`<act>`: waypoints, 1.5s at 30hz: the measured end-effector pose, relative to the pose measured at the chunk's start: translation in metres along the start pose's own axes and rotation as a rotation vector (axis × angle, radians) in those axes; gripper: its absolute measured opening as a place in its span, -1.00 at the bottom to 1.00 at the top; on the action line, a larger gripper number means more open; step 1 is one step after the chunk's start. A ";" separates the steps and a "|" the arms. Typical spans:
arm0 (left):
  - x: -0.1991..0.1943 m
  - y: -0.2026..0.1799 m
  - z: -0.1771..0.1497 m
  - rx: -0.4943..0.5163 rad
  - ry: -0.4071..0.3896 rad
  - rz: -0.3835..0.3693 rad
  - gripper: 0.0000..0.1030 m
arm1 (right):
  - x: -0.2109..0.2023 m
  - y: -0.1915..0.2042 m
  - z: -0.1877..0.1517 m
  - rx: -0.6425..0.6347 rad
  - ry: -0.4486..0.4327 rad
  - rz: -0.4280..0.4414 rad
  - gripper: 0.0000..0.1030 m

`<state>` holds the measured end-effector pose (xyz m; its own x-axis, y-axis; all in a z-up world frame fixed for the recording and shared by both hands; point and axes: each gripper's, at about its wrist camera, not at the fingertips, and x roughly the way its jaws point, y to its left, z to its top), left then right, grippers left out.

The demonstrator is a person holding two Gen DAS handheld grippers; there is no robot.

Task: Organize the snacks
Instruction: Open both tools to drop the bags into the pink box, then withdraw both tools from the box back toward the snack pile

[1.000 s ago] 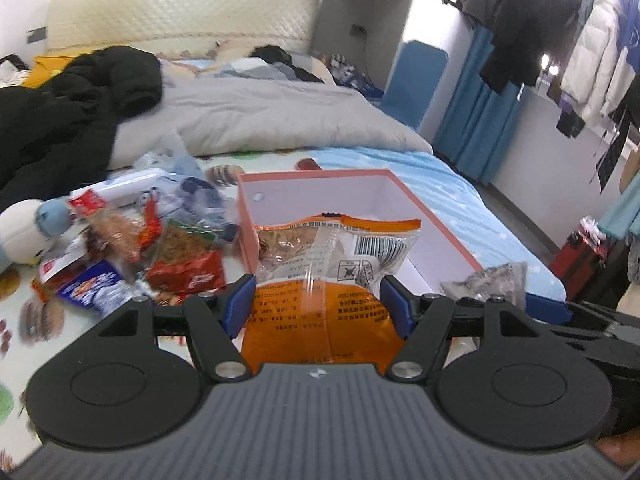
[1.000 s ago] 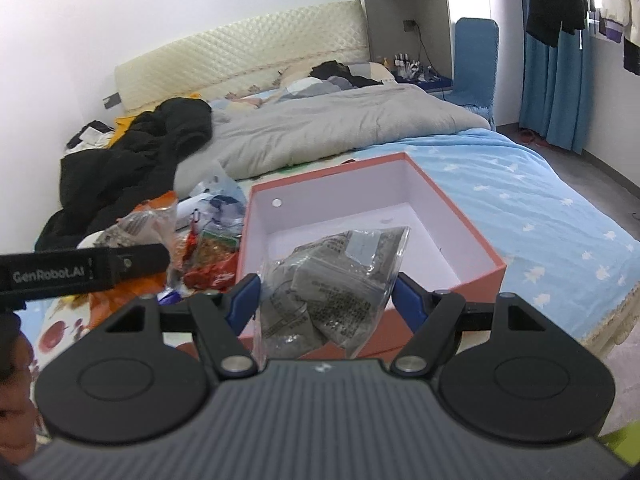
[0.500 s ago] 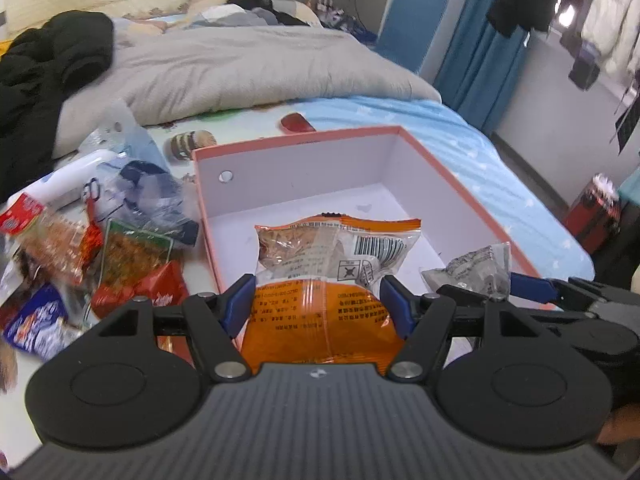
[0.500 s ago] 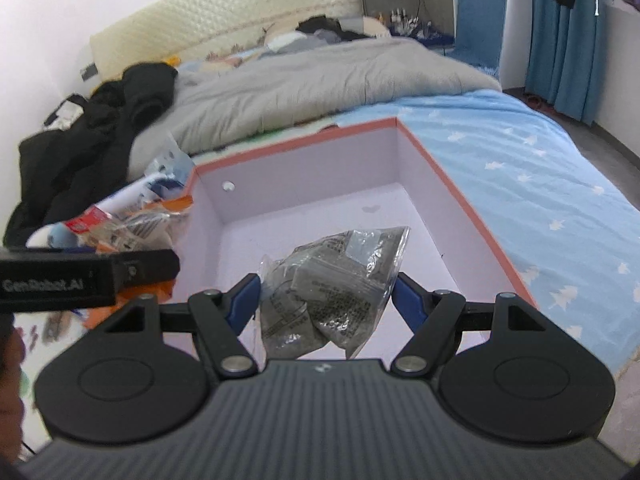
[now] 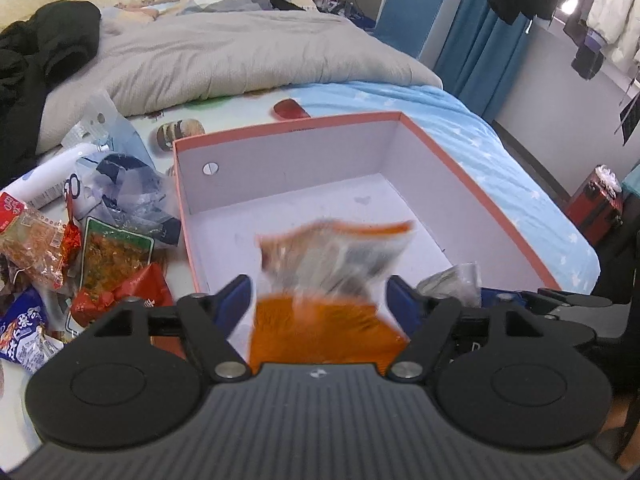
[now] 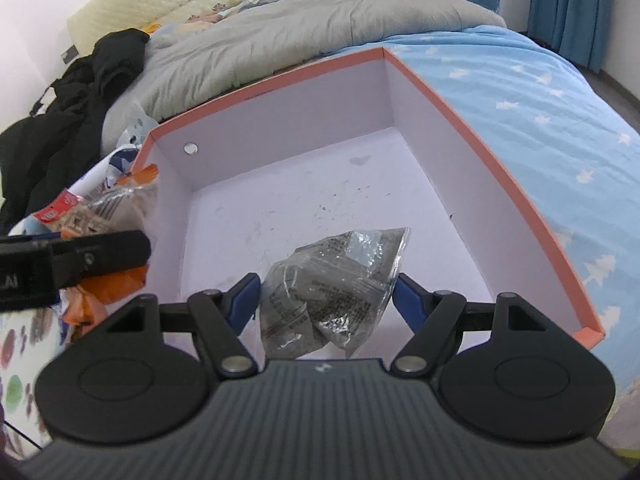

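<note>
Left wrist view: the left tongs (image 5: pixel 318 294) hang over the near end of a pink-rimmed box (image 5: pixel 472 184) on the bed (image 5: pixel 240 52), their jaws just having spread wider, and the orange snack packet (image 5: pixel 328 280) between them shows only as a blur, with a gap between it and the left pad (whether the right pad touches it cannot be told). To the left of the box lies a heap of snack packets (image 5: pixel 80 252) on the patterned sheet. Right wrist view: the right tongs (image 6: pixel 326 298) are closed at a wide spread on a clear crinkled snack bag (image 6: pixel 332 288), both blue pads (image 6: pixel 244 296) against its sides, held above the white floor of the same box (image 6: pixel 500 176) near its front wall. At the left edge of this view, the left tongs' black finger (image 6: pixel 100 256) crosses with the orange packet (image 6: pixel 116 284) under it.
</note>
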<state>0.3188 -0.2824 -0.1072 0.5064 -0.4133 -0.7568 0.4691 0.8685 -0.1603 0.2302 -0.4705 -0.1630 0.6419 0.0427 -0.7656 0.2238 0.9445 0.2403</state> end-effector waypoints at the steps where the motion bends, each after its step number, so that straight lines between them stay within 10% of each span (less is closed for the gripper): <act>1: -0.004 -0.002 -0.001 0.007 -0.007 0.007 0.67 | -0.001 0.000 0.000 -0.008 -0.002 0.004 0.46; 45: -0.303 0.018 -0.180 -0.118 -0.258 0.145 0.68 | -0.216 0.108 -0.121 -0.179 -0.302 0.164 0.61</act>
<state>0.0436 -0.0924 0.0053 0.7356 -0.3252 -0.5943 0.2990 0.9430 -0.1460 0.0267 -0.3383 -0.0439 0.8517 0.1256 -0.5087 -0.0144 0.9761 0.2170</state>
